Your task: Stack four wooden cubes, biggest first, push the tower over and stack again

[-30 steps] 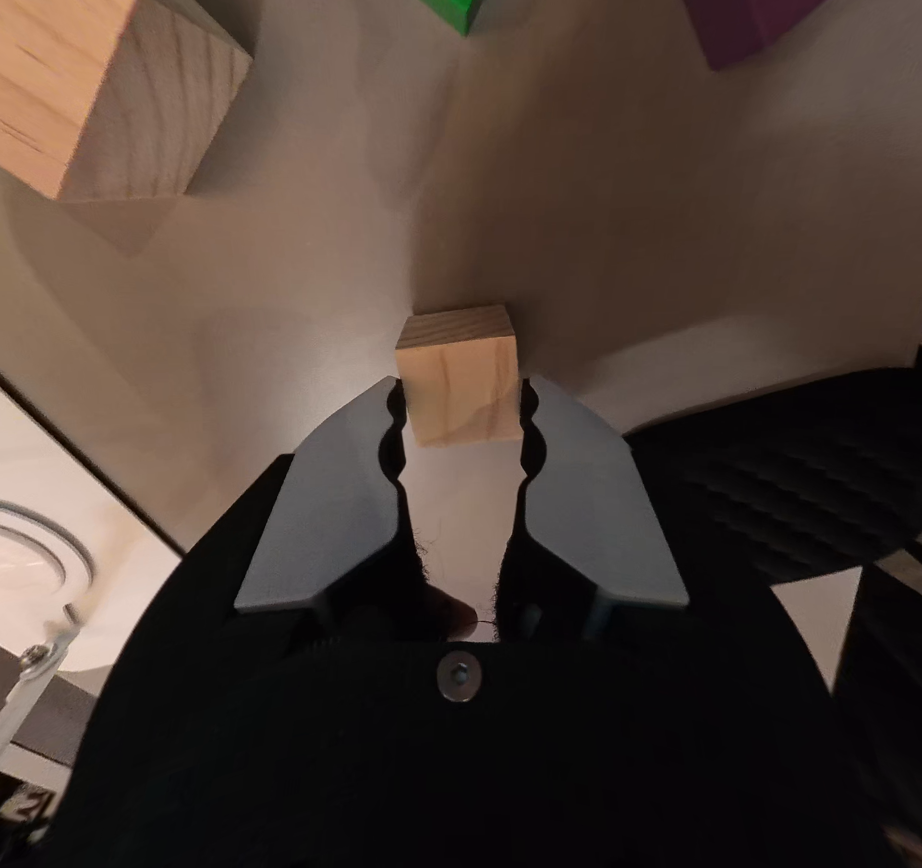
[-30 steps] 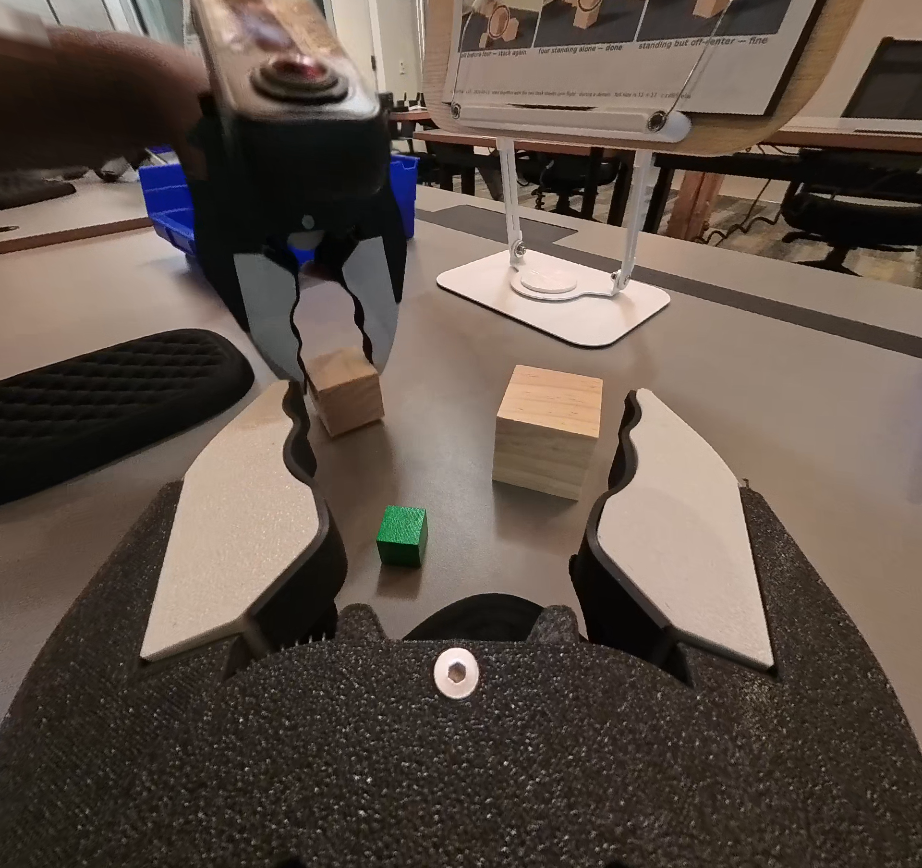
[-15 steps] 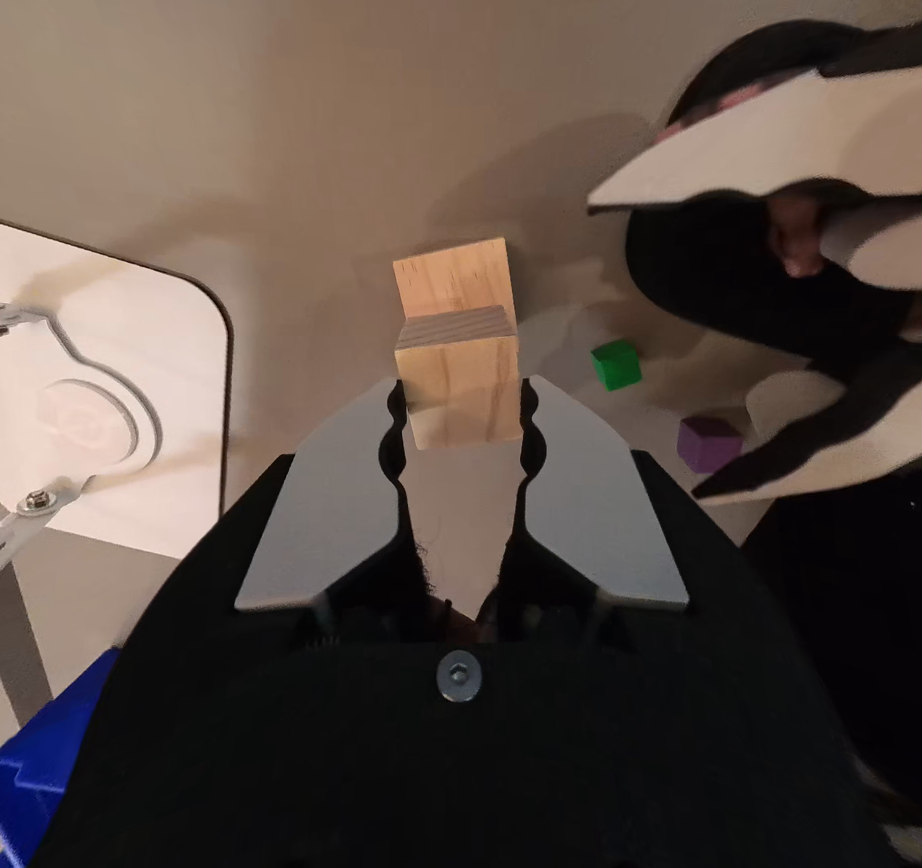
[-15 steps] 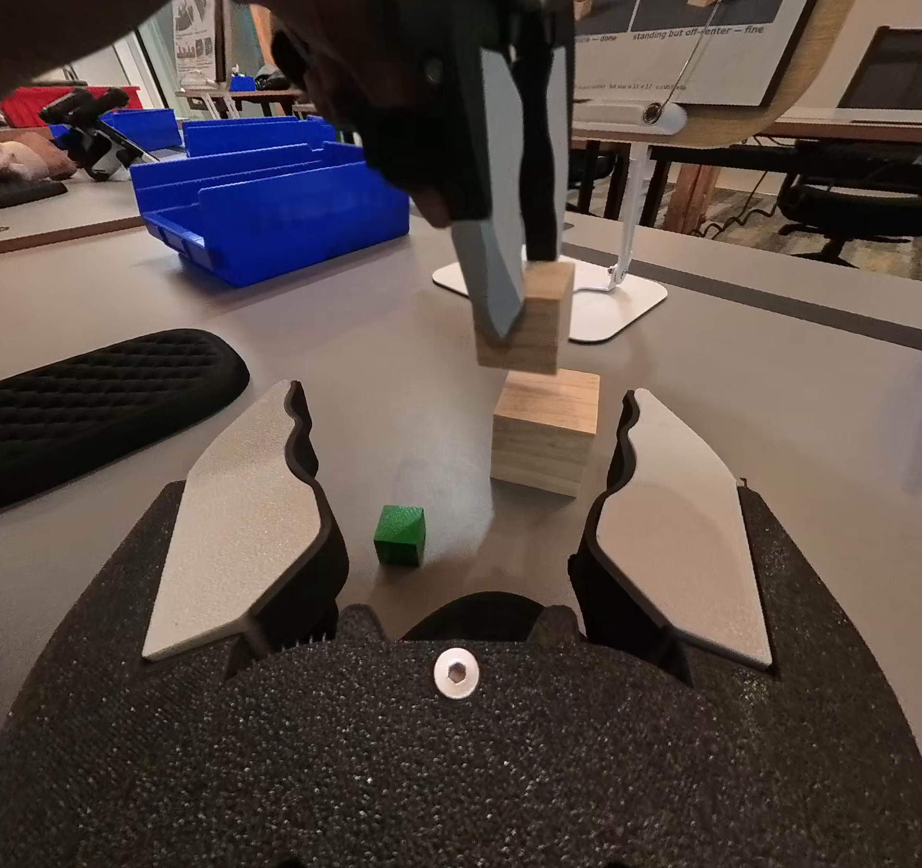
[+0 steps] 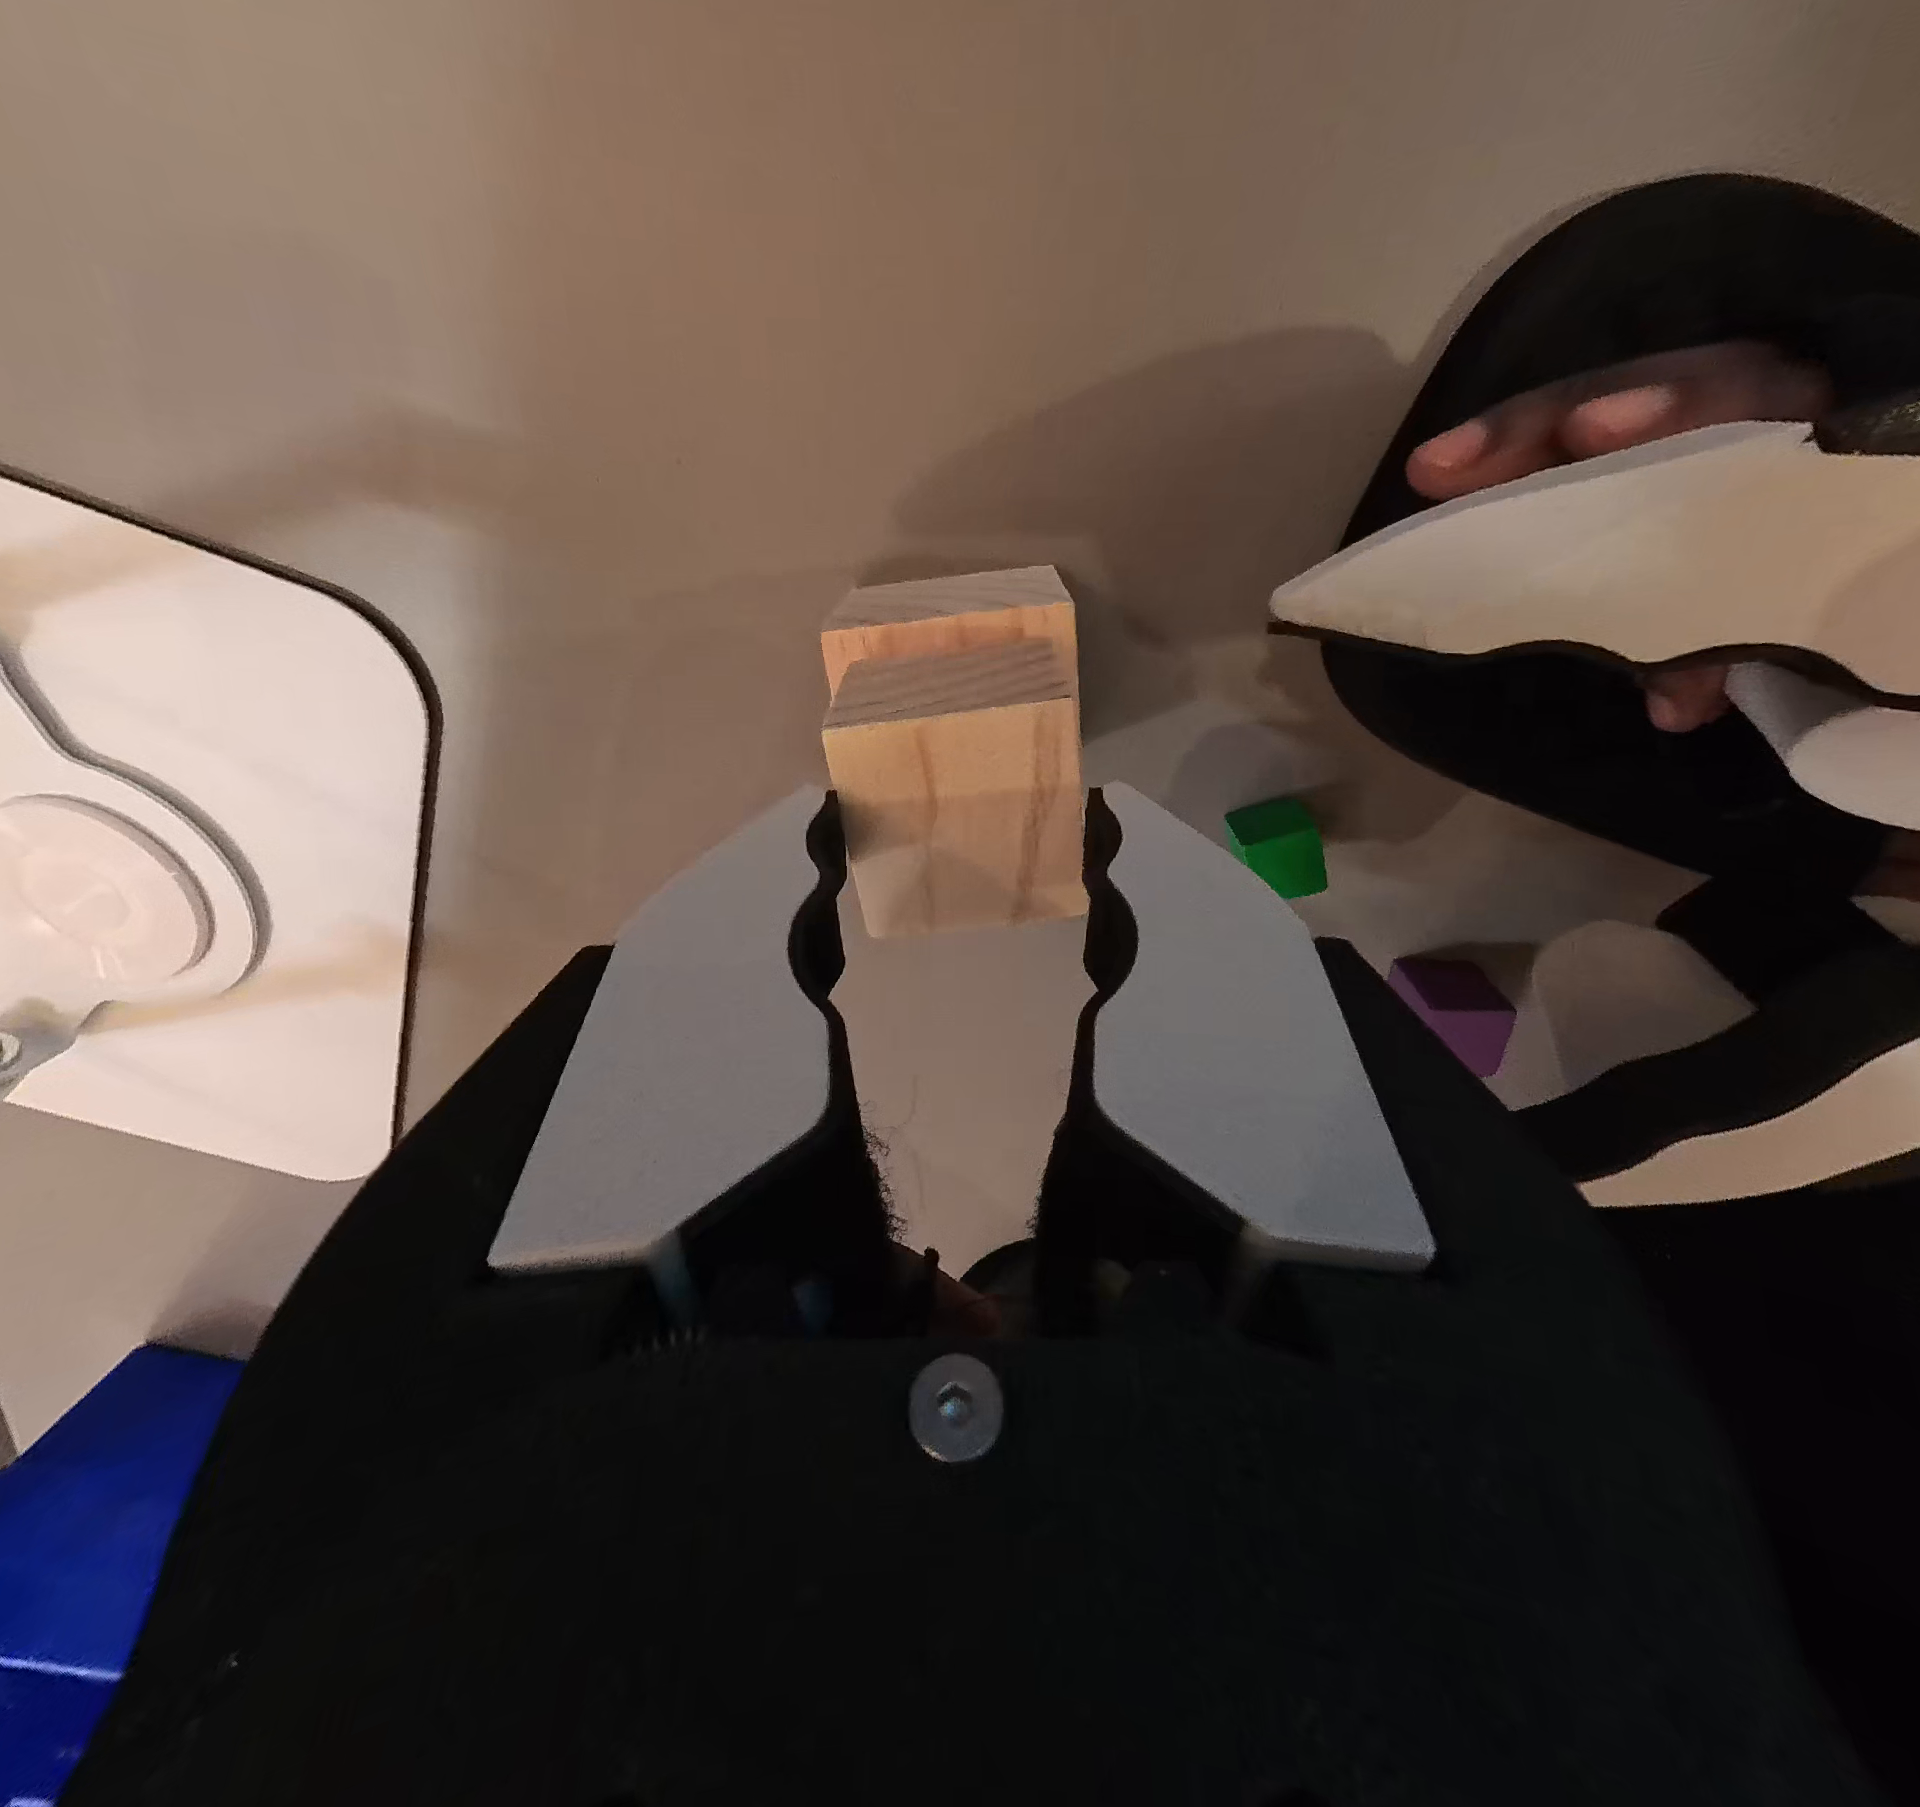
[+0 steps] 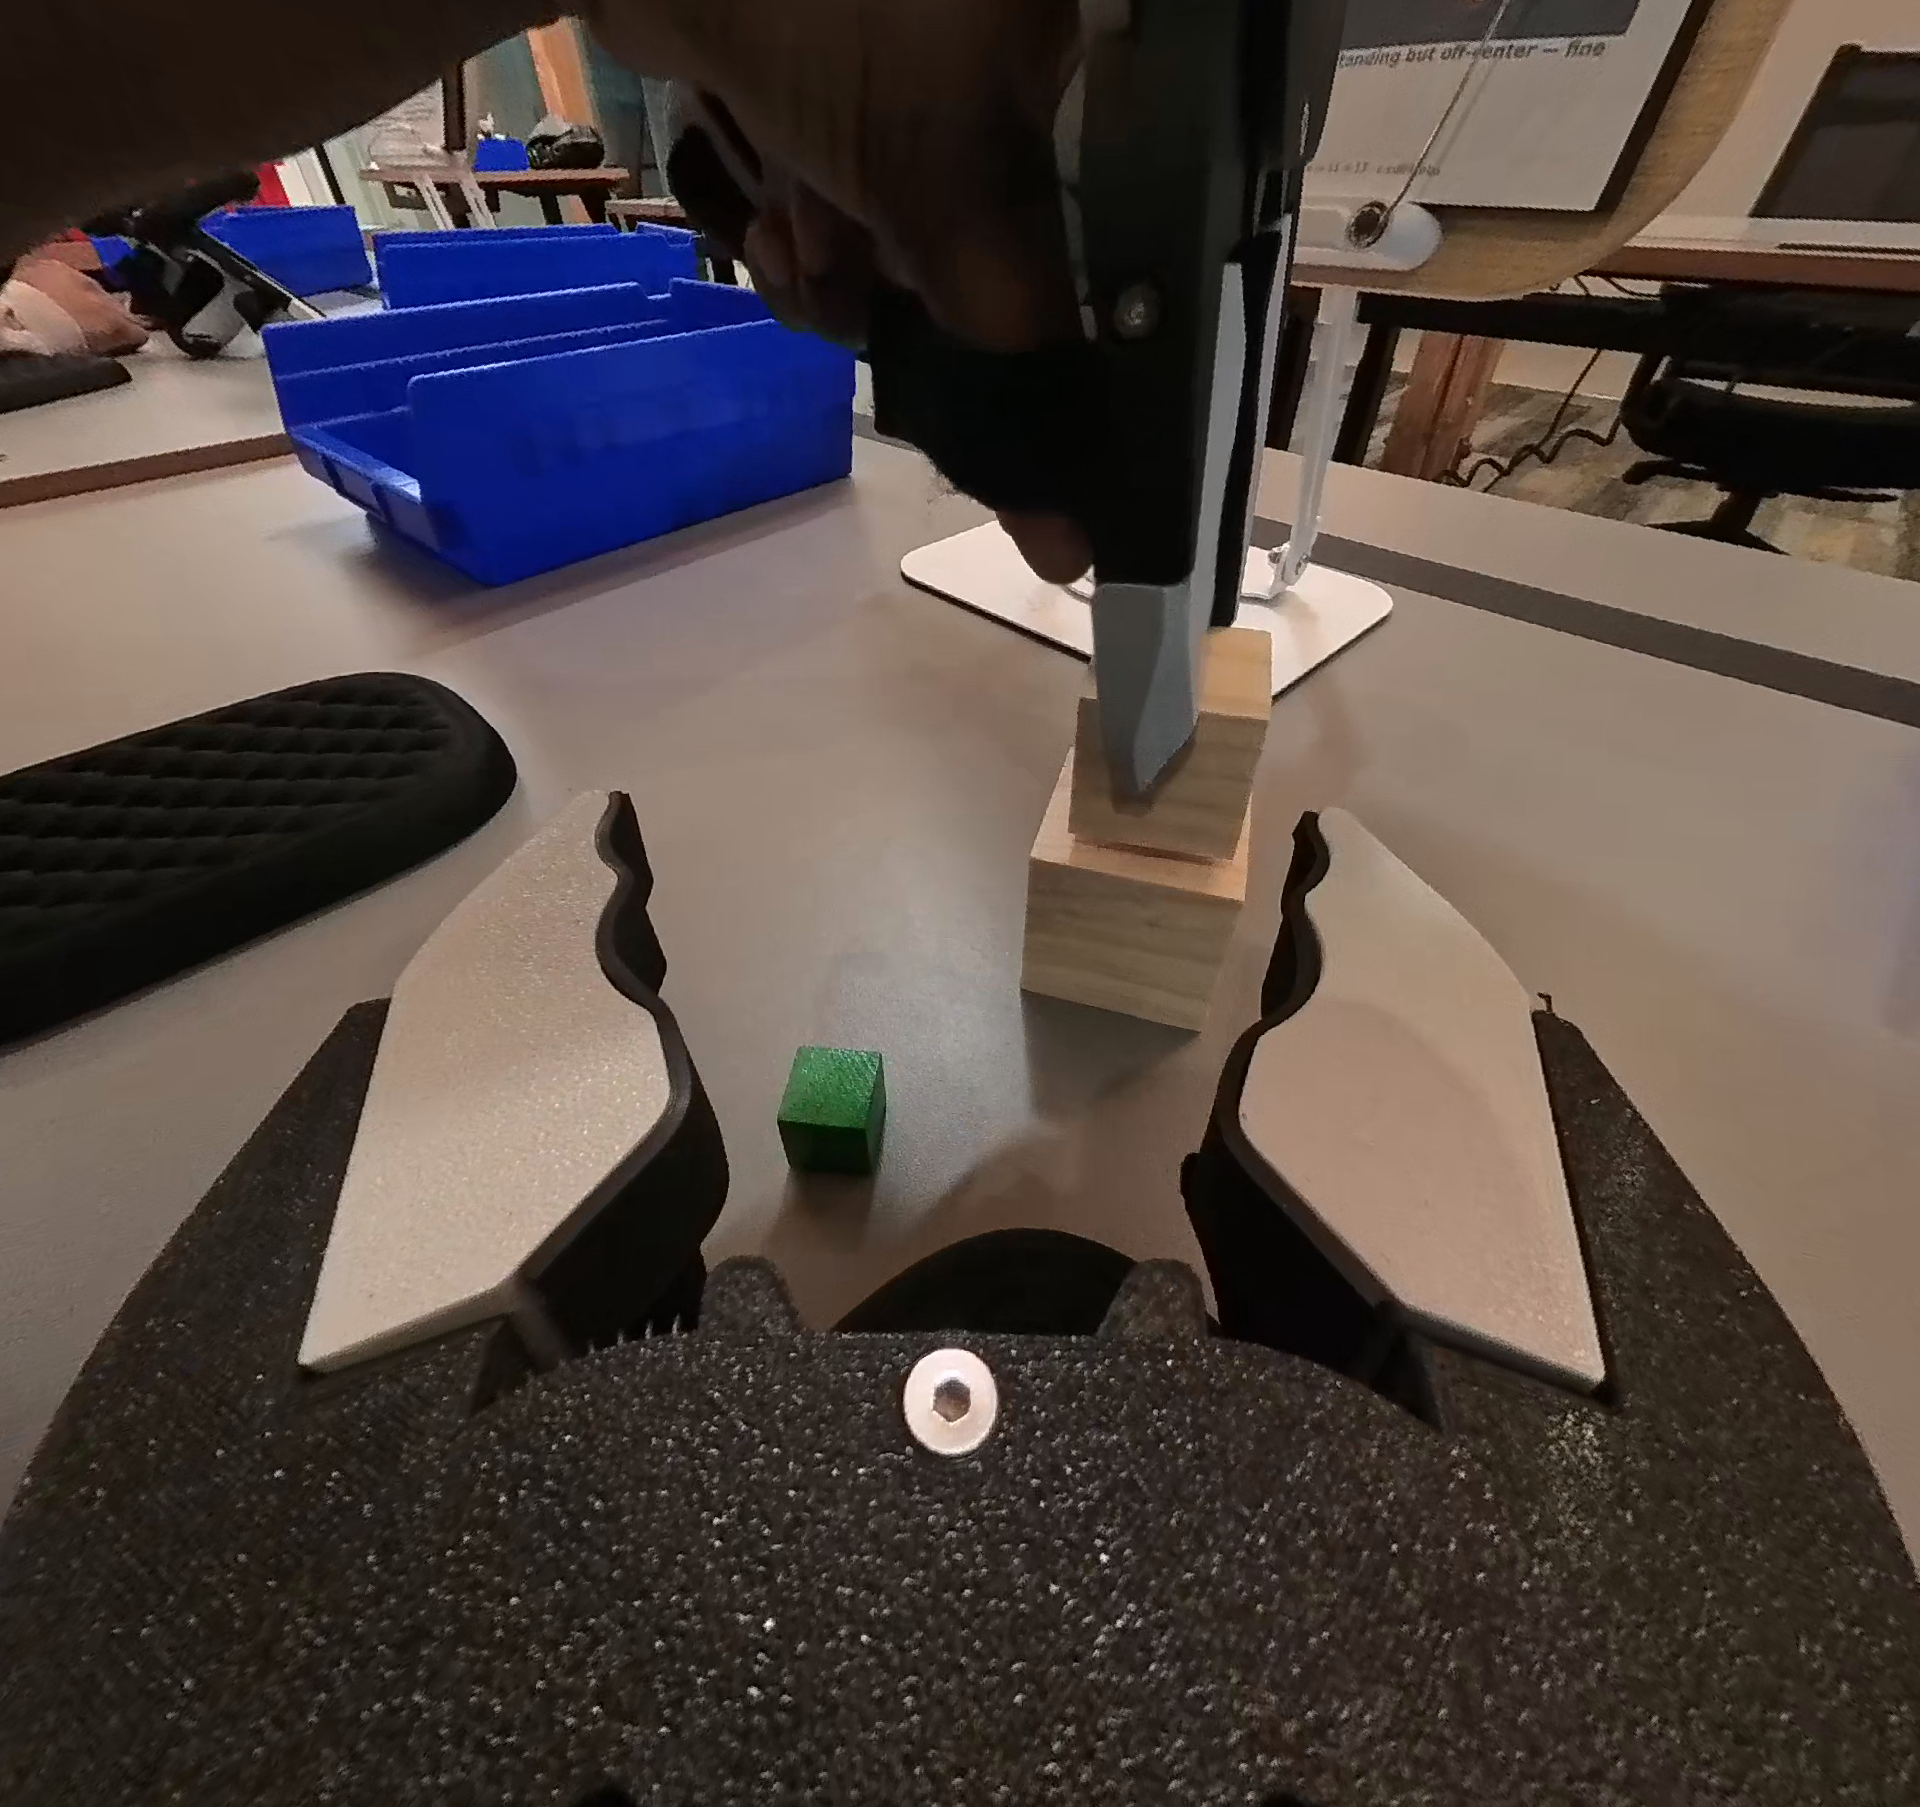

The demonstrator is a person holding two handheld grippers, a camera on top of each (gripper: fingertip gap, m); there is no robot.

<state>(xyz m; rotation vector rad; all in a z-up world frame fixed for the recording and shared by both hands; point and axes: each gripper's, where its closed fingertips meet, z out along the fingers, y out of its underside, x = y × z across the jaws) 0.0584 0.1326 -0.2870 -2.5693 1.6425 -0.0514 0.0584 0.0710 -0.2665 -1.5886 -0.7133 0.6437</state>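
We hold the left gripper point(image 5: 958, 827) pointing straight down, its two grey fingers point(image 5: 727, 968) clamped on opposite sides of a small plain wooden cube point(image 5: 956, 822). The grip sits on the cube's upper part, which leaves its lower faces and underside free. Seen from the side in the right wrist view, that cube point(image 6: 1179, 770) is directly over a larger wooden cube point(image 6: 1132, 931) that stands on the grey table point(image 6: 727, 718). A thin dark line shows between the two along the near edge, so we cannot tell whether the small cube is fully seated or a hair above; it sits slightly askew and toward the far side of the larger one's top. The vertical approach keeps the fingers off the lower cube's top.

Our right gripper point(image 6: 961, 884) is low over the table with its jaws spread wide and nothing between the pads. A small green cube point(image 6: 831, 1111) lies on the table inside the span of its fingers, touched by neither, and the two-cube stack stands just beside its right finger point(image 6: 1403, 1082).

A purple cube point(image 5: 1455, 1009) lies near the green one point(image 5: 1276, 848), by the right gripper's fingers. A black padded rest point(image 6: 208, 822) lies to the left, blue plastic bins point(image 6: 561, 427) are farther back, and the white base of a stand point(image 6: 1320, 635) sits just behind the stack.
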